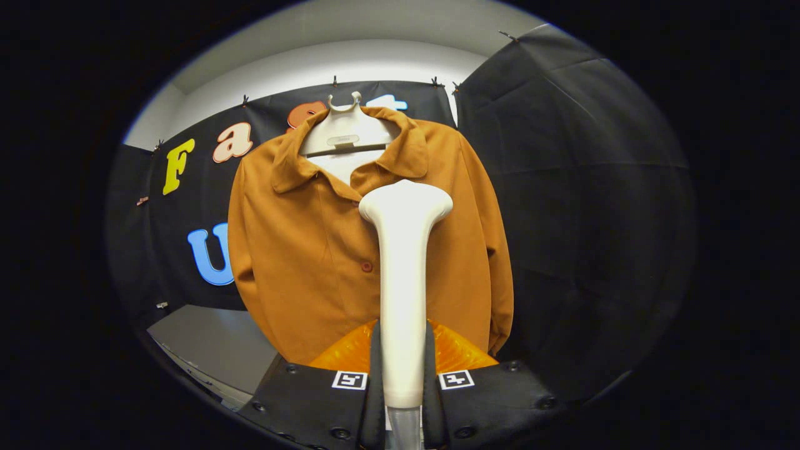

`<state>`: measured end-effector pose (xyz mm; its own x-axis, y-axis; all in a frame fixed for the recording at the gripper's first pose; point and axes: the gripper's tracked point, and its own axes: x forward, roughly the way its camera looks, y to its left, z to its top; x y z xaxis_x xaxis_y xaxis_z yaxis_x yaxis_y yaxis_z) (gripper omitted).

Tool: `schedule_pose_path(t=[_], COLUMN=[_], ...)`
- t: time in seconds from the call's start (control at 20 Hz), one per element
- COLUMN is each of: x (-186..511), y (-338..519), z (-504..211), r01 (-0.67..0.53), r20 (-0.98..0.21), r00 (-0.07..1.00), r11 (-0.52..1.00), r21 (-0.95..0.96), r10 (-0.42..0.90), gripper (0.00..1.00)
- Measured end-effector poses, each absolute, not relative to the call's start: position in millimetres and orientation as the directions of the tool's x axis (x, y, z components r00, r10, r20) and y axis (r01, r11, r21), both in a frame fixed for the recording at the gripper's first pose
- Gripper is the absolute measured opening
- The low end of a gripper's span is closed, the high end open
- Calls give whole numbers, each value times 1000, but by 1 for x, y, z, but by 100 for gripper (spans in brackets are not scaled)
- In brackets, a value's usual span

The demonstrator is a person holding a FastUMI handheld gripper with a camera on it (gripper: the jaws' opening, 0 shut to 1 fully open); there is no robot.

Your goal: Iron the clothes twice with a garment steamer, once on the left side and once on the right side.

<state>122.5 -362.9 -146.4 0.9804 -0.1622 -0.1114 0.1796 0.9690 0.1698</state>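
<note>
So the gripper (pixel 403 369) is clamped on the handle of the white garment steamer (pixel 404 262), head raised right in front of the brown shirt (pixel 300 250) on its pale hanger (pixel 345 134), near the collar.

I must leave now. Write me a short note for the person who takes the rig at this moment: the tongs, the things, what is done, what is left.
Tongs: shut on the steamer, both fingers pressing its handle.
Steamer: upright between the fingers, its head in front of the jacket's chest, just below the collar. Whether it touches the cloth cannot be told.
Jacket: hangs on a hanger, facing the tongs.
Done: steamer picked up and brought to the jacket.
Left: cannot tell if any pass is made; assume left and right sides both remain.
</note>
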Motion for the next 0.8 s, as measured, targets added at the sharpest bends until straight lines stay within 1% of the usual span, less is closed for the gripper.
schedule_pose_path(t=[0.05, 0.35, 0.8], x=[121, 109, 87], y=[-361, -362, -364], z=[-160, -213, -293], r01=[180, 204, 254], r20=[-144, -232, -388], r00=[977, 958, 902], r11=[970, 970, 959], r21=[162, 134, 125], r10=[-157, -169, -188], gripper=[27, 27, 27])
